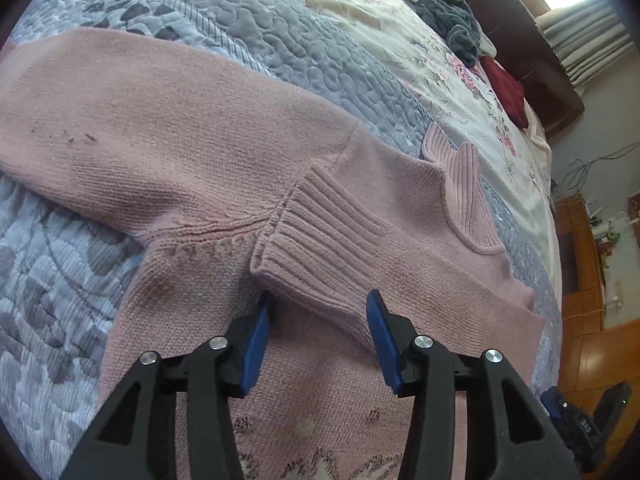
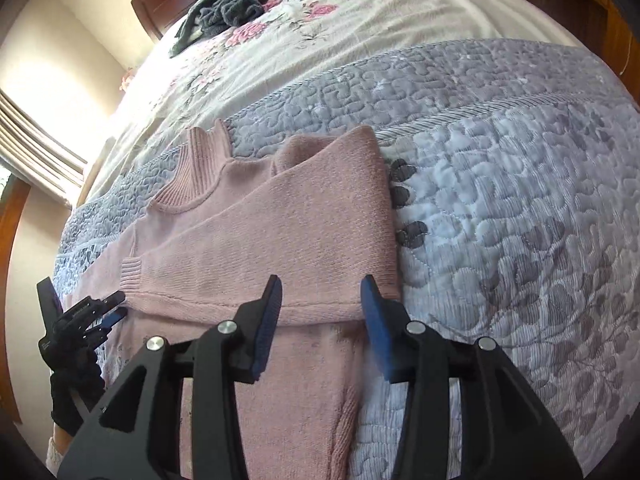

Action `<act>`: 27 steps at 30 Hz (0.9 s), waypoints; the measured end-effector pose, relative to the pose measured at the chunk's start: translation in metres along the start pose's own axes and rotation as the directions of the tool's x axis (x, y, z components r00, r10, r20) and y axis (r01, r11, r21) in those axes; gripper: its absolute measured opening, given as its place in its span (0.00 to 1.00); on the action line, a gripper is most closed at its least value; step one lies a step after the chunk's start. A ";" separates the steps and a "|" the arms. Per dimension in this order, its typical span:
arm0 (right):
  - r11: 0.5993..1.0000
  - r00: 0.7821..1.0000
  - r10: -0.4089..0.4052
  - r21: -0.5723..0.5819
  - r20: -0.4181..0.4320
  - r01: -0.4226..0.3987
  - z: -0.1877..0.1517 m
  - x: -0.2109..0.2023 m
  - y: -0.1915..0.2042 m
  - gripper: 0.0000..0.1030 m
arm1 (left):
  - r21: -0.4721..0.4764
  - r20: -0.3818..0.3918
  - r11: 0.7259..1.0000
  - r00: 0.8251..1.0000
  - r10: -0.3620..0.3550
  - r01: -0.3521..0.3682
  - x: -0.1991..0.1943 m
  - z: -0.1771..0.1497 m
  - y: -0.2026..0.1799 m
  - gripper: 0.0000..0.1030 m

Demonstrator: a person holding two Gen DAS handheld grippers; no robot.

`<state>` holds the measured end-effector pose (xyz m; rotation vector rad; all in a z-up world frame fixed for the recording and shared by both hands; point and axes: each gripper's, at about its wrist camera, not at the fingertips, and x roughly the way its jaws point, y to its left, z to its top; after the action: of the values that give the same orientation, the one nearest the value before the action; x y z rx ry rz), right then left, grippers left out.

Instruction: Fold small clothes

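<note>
The grey quilt covers the near part of the bed and is the landmark for everything below. The pink sweater lies flat on the quilt, collar toward the floral sheet beyond the quilt's far edge. One sleeve is folded across the chest, its ribbed cuff resting on the body panel; the other sleeve lies spread out over the quilt, not yet folded in.

Left gripper: jaws apart, empty, poised just short of the cuff. Right gripper: jaws apart, empty, above the folded sleeve's lower edge near the sweater's quilt-side fold.

Risks, in my judgement:
- Loose knit stretches; a one-sided pull may drag the whole garment across the quilt and undo the fold.
- A deep pinch may catch the quilt's raised stitching with the sweater.
- Gripping the cuff alone may flip the folded sleeve open.
</note>
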<state>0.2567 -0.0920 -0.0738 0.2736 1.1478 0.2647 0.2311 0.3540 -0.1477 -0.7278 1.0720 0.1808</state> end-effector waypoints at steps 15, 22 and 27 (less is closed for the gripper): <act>0.999 0.994 -0.026 -0.036 -0.102 0.023 -0.015 0.051 0.005 0.41 | 0.041 0.004 0.999 1.000 0.002 -0.002 0.010 0.016 0.010 0.12; 0.998 0.996 0.005 -0.057 -0.086 -0.010 -0.018 0.026 0.023 0.43 | 0.020 0.081 0.995 0.992 -0.094 0.093 -0.044 0.007 0.043 0.51; 0.989 0.990 0.079 -0.114 -0.118 -0.093 -0.036 0.016 0.062 0.53 | 0.066 0.127 0.998 0.992 0.009 -0.018 -0.093 0.006 0.094 0.62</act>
<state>0.2258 -0.0257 -0.0804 0.2050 1.2290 0.4285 0.1454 0.4476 -0.1098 -0.6405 0.9575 0.1989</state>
